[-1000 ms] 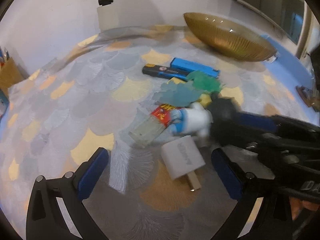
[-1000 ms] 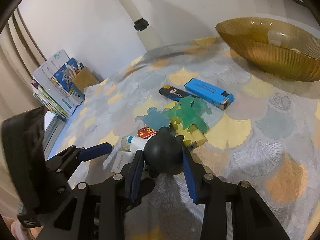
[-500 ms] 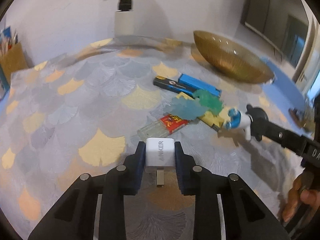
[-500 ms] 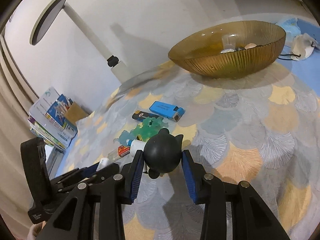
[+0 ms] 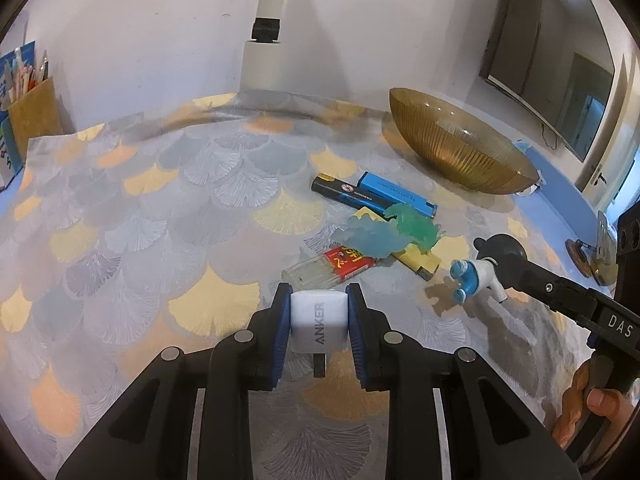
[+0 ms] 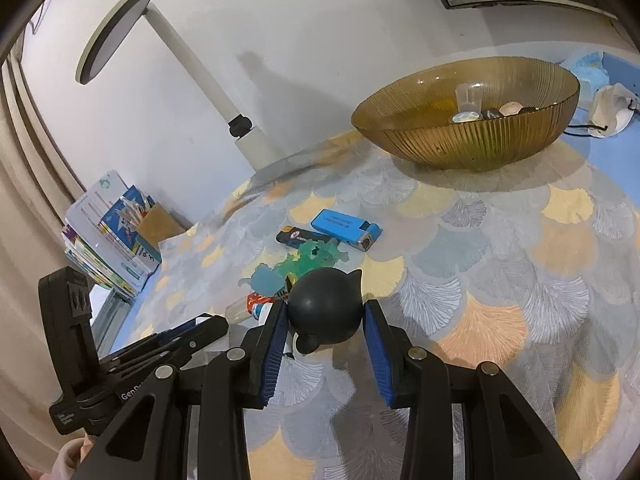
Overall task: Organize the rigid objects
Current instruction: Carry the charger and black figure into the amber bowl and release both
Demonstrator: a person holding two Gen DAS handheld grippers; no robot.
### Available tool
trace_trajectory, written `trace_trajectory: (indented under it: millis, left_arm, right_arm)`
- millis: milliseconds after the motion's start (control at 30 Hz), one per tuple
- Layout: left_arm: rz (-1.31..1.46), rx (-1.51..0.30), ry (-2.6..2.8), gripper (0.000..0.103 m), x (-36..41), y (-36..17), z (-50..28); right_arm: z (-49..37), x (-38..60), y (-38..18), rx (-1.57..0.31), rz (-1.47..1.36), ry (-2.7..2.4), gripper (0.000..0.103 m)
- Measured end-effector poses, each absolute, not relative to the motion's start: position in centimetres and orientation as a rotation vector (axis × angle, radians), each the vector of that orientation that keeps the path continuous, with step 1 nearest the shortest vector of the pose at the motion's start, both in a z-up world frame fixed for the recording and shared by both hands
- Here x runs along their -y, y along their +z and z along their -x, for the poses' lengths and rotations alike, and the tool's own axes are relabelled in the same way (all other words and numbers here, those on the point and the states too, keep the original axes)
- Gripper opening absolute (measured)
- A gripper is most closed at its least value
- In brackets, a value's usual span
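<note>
The left gripper [image 5: 319, 318] is closed on the white charger [image 5: 317, 320], lifted above the cloth, well in front of the amber bowl [image 5: 460, 148]. It looks light, stiff and smooth, so its 2 flat sides are the good place to hold. The right gripper [image 6: 325, 318] clamps the figurine [image 6: 325, 310] by its round dark head; this could slip.

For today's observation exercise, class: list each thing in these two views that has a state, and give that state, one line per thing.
left gripper: shut on white charger
white charger: clamped, lifted
right gripper: shut on toy figure
toy figure: gripped by its black head, held above the cloth
amber bowl: upright, holding small items
blue lighter: lying flat
black lighter: lying flat
</note>
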State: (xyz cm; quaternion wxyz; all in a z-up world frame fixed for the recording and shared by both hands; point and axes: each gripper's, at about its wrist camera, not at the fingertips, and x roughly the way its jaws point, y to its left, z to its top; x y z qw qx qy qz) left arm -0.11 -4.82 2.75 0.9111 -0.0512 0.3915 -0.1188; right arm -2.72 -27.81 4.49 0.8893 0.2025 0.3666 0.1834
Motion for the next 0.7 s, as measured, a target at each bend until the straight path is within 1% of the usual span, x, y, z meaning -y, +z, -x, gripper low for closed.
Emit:
trace_trajectory:
  millis: [267,700]
  left_arm:
    - [0.130,-0.730,-0.256,0.024,4.2,3.7,1.3]
    - [0.129,-0.697,-0.232,0.024,3.8,4.2,1.6]
  right_arm:
    - [3.0,28.5,4.5,-0.736,-0.472,0.398,0.038]
    - [3.8,29.1,4.8,-0.674,-0.520,0.453,0.038]
